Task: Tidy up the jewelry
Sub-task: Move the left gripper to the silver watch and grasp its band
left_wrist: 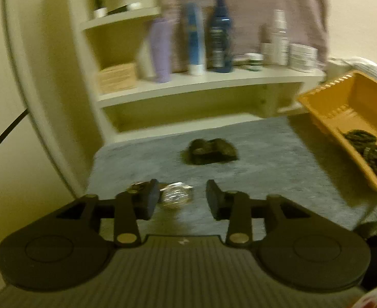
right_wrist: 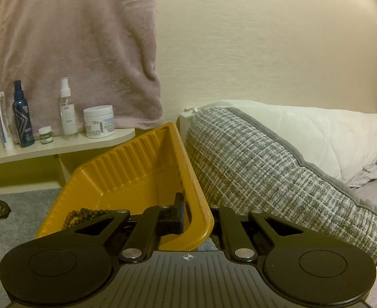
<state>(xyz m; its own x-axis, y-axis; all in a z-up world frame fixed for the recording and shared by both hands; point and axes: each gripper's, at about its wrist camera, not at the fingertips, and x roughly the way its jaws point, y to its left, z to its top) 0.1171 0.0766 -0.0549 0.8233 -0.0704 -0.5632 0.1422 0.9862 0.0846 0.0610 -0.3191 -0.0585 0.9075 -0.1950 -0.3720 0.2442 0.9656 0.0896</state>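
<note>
My left gripper point(left_wrist: 180, 200) is open just above the grey cloth point(left_wrist: 252, 169). A clear beaded bracelet point(left_wrist: 175, 196) lies between its fingers, close to the left one. A dark jewelry piece point(left_wrist: 211, 151) lies farther ahead on the cloth. My right gripper point(right_wrist: 196, 218) is shut on the wall of the yellow basket point(right_wrist: 137, 169), one finger inside and one outside. The basket also shows in the left wrist view point(left_wrist: 342, 102). Dark bead strands point(right_wrist: 85, 215) lie in the basket, also seen in the left wrist view point(left_wrist: 368, 151).
A cream shelf point(left_wrist: 201, 87) behind the cloth holds bottles and jars, among them a blue bottle point(left_wrist: 220, 33) and a white jar point(right_wrist: 98, 122). A pink towel point(right_wrist: 77, 46) hangs on the wall. A grey woven pillow point(right_wrist: 278, 174) lies right of the basket.
</note>
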